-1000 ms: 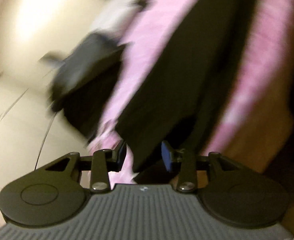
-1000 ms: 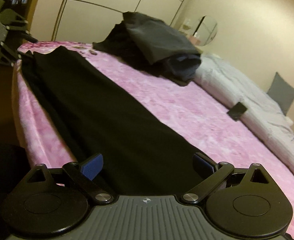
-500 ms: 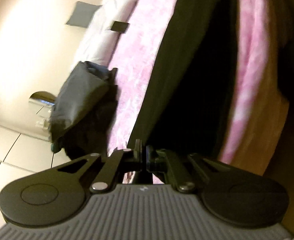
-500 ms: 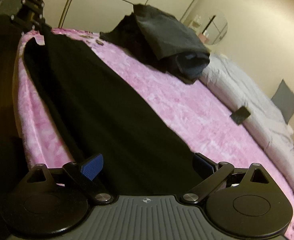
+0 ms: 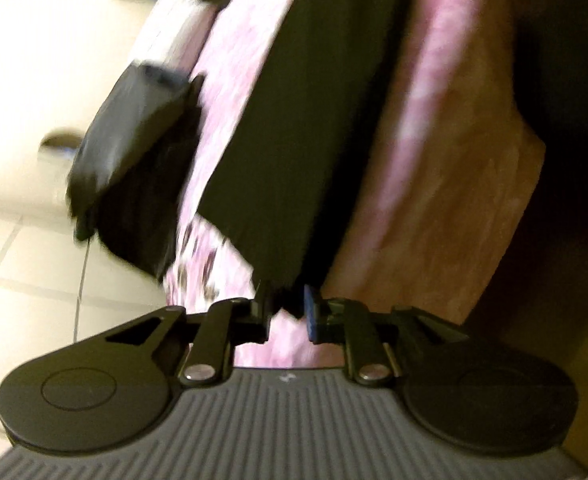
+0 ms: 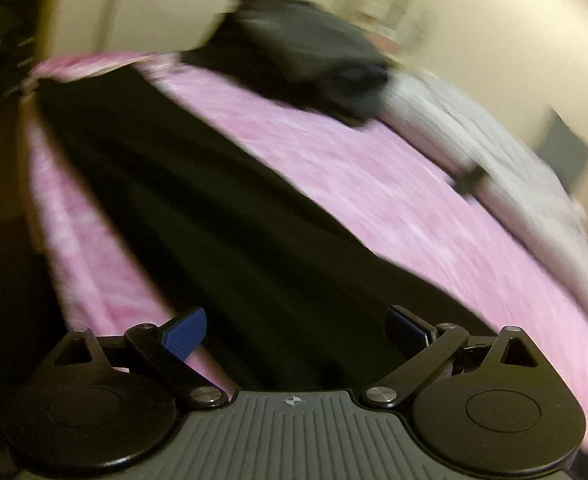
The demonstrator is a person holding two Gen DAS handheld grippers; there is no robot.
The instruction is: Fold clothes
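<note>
Between the two pads of your left gripper (image 5: 288,312) sits one corner of the black cloth (image 5: 313,112). Its jaws have just been opening a little, so a small gap shows, and the blur hides whether the pads still press the corner. Your right gripper (image 6: 295,330) has its two blue pads spread wide, with nothing pinched; the near end of the same cloth (image 6: 222,232) lies under them. That one long black cloth is stretched flat along the edge of the pink bed cover (image 6: 373,184). Farther off on the cover sits one pile of dark clothes (image 6: 313,60). Beside the pile runs one grey blanket (image 6: 473,148) with one small dark thing (image 6: 469,178) lying on it. Both pictures are blurry.
</note>
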